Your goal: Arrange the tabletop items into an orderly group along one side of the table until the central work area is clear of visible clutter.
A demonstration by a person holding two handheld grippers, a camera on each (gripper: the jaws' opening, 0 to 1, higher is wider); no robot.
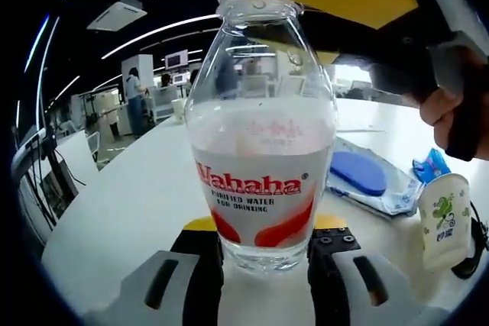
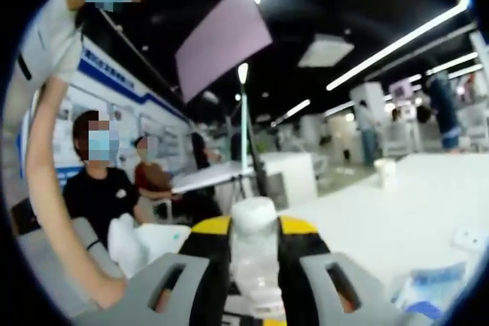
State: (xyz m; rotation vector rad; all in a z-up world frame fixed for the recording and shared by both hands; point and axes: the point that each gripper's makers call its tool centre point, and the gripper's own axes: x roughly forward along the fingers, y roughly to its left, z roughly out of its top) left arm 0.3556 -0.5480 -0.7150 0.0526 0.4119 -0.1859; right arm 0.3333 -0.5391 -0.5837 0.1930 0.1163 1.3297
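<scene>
Left hand-held gripper (image 1: 263, 253) grasps clear plastic bottle (image 1: 260, 135) base; right hand-held gripper (image 2: 254, 265) clamps its neck; paper cup (image 1: 443, 219) on white worktop (image 1: 130, 196).

water bottle (image 1: 260, 143) | clear, red label | upright | on table (image 1: 137, 196)

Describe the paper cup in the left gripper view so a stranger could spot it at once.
On the white table, look past the water bottle toward the right edge. The paper cup leans there beside a blue plastic packet; it is white with a green leafy print.
</scene>
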